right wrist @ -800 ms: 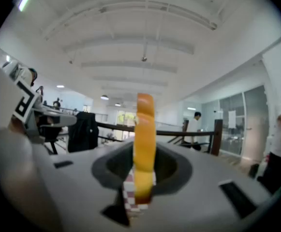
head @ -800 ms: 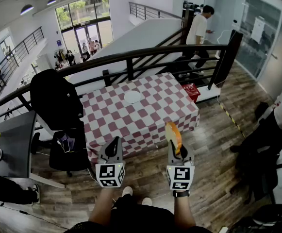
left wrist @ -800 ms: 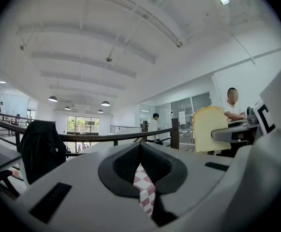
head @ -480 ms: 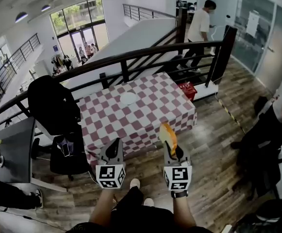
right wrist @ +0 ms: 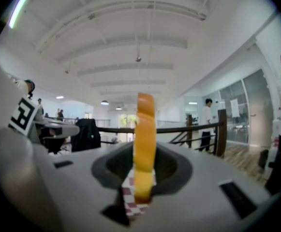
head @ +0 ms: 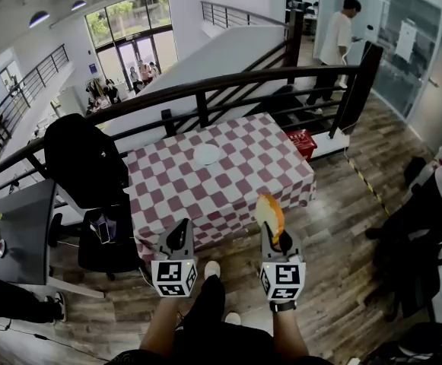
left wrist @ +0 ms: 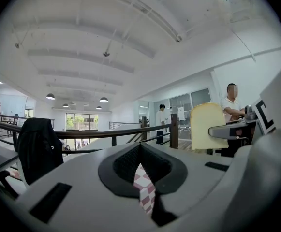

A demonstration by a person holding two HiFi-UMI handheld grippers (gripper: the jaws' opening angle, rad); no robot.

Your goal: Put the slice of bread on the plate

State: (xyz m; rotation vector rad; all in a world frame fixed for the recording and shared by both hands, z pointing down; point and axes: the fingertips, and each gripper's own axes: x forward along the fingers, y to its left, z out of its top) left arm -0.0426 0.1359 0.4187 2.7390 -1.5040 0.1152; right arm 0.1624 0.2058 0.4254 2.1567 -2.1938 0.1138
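My R gripper [head: 279, 239] was clenched on the bread slice [head: 269, 211], upright and pinched low, well short of the plate [head: 208, 153] far across the desk [head: 236, 188]. It could've torn or slipped w/ a jolt. L gripper [head: 179, 232] was closed, empty. Chair [head: 87, 158] crowded the left and a railing [head: 228, 82] ran behind; the near edge was open.

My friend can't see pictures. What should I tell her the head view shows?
The right hand-held gripper holds a slice of bread upright, in front of a red-and-white checkered table with a white plate on it. The left hand-held gripper is shut and empty.
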